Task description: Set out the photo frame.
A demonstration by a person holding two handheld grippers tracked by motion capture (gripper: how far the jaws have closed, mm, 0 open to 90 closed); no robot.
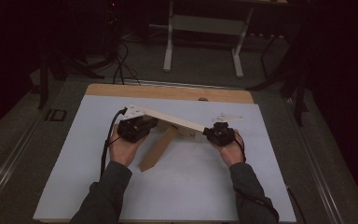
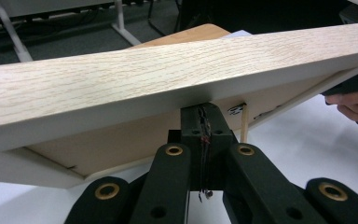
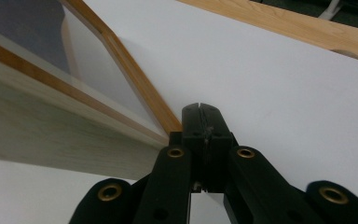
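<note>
Frame [image 1: 175, 122] hangs tilted over the table [image 1: 98, 186], between both grippers. Left gripper [image 1: 137, 127] jaws clamp its lower edge; right gripper [image 1: 219, 132] jaws shut beside its corner, grip unclear. Two-point hold keeps it level enough to carry.

We see a dim room with a grey carpeted floor [image 1: 200, 70]. Beyond the white-topped, wood-edged counter [image 1: 177, 186] stands a white metal table frame [image 1: 205, 28], with black cables [image 1: 121, 65] trailing nearby.
</note>
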